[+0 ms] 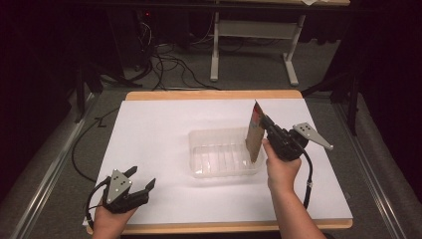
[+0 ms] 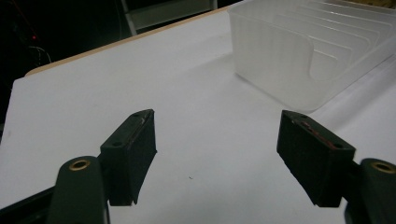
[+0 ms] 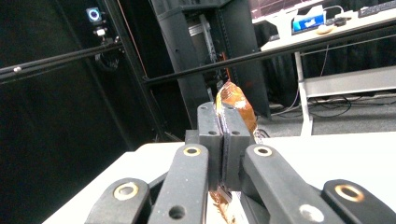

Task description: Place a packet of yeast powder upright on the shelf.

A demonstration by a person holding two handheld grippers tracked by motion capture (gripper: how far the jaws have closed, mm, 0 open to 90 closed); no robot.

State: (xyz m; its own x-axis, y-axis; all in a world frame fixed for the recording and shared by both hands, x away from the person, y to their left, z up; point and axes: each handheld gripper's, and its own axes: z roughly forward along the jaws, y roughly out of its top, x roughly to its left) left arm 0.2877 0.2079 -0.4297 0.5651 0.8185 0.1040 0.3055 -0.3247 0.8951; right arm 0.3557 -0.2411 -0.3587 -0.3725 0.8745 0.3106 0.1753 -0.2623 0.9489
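Across the wooden table (image 1: 214, 94) lies a white sheet (image 1: 154, 139) that covers nearly all of its top, smooth and matte, and I work on that. Near its middle sits a clear rectangular plastic tray (image 1: 225, 172), shallow, thin-walled and ribbed along the floor, with nothing lying in it that I can make out. My right gripper (image 1: 266, 124) has its two black jaws pressed together on a flat brown packet (image 1: 254, 137) with a red and blue printed top; the right gripper view shows the crinkled, glossy packet (image 3: 236, 102) pinched between the pads. That packet hangs upright, its long axis close to vertical, with the lower end at or just inside the tray's right end, so I judge the tray lies straight below the fingers and the coming move is a lowering and release into it. I cannot tell whether the bottom edge touches the tray floor. My left gripper (image 1: 142, 180) rests near the front left corner of the sheet, well apart from the tray, its jaws spread wide and holding nothing, which the left gripper view confirms.
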